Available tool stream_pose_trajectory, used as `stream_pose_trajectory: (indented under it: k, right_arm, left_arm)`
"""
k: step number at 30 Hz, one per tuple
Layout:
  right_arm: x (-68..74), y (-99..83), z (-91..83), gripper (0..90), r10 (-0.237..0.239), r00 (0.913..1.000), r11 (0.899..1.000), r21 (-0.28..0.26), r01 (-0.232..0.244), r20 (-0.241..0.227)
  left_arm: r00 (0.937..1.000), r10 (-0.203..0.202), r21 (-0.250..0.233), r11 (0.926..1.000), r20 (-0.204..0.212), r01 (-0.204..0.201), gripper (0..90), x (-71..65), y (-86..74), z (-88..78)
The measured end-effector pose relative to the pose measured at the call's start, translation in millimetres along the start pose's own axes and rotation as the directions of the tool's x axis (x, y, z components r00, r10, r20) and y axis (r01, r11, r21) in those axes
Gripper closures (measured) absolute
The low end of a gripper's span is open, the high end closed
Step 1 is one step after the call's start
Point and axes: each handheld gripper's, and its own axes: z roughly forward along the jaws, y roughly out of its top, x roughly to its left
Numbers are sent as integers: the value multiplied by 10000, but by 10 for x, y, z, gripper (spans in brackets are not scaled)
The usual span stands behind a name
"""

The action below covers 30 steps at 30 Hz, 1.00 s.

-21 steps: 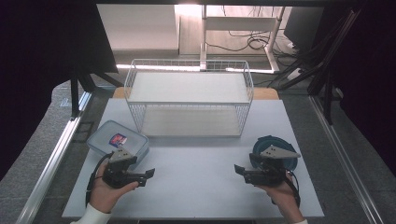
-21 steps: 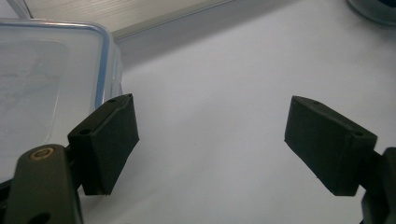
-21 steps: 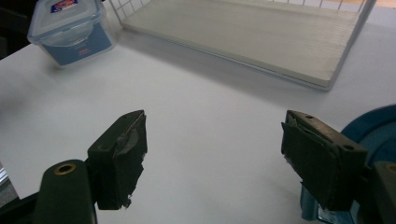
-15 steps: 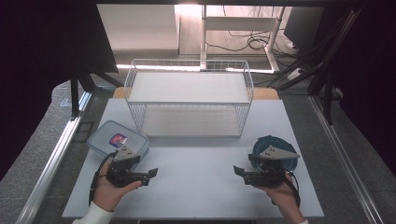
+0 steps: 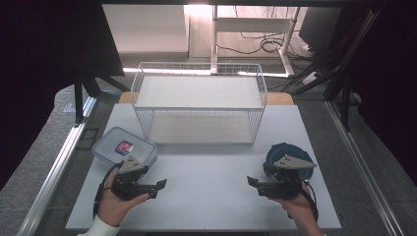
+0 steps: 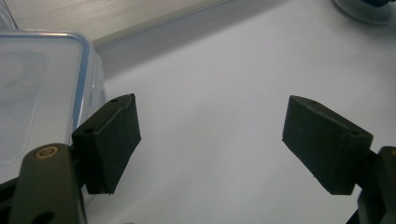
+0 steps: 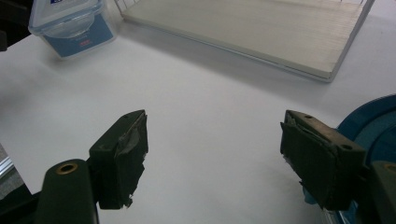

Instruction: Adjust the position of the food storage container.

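Hands at the near edge of the white tabletop each hold a tool. Left tool points right toward the middle, jaws spread wide with nothing between them. Right tool points left, jaws likewise parted and empty. Just behind the left tool sits a clear lidded container with a label. A blue round container lies just behind the right tool. Farther back stands a white wire basket.
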Motion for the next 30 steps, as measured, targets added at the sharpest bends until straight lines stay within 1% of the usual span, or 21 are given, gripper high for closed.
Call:
stream_pose_trajectory:
  k: [1, 5, 9, 10, 14, 15, 19, 21, 24, 28, 30]
  right_arm:
    - [0, -4, -3, 230, 11, 10000, 10000, 30, -11, 2]
    - [-9, 0, -11, 229, 73, 10000, 10000, -22, -73, -19]
    - [-5, 16, -16, 231, 25, 10000, 10000, -55, -25, -19]
    - [-1, 18, -19, 230, 15, 10000, 10000, -70, -15, 18]
    - [-10, 19, -22, 227, 79, 9998, 9999, -63, -78, 171]
    - [-12, 21, -15, 226, 186, 9995, 9998, -48, -184, 266]
    - [4, 37, -9, 227, 168, 9996, 9998, -92, -166, 227]
    - [15, 47, -11, 228, 141, 9996, 9999, -85, -140, 231]
    - [20, 57, -10, 228, 105, 9997, 9999, -115, -102, 209]
    - [21, 65, -1, 228, 101, 9997, 9999, -48, -100, 211]
    - [15, 66, 7, 227, 118, 9997, 9999, -20, -118, 234]
  left_arm:
    - [10000, -7, -69, 10000, 32, 7, 187, -14, 13, -4]
    - [10000, 10, -54, 10000, -10, -10, 187, -22, 10, -7]
    - [9999, -96, -114, 9999, -33, 96, 227, -5, 13, -43]
    - [10000, -80, -175, 9998, 0, 80, 228, 0, 28, -61]
    - [10000, 1, -163, 9999, 23, -1, 228, -10, 50, -73]
    - [10000, 41, -181, 9998, 67, -40, 228, -17, 58, -75]
    - [9999, 111, -62, 9999, 80, -111, 229, -22, 87, -72]
    - [9998, 163, -79, 9998, 61, -162, 229, -6, 117, -95]
    - [9999, 123, -147, 9998, 63, -122, 229, 23, 160, -131]
    - [9996, 250, -220, 9994, -101, -252, 230, 62, 245, -206]
    - [9997, 233, -282, 9993, -56, -235, 232, 99, 280, -233]
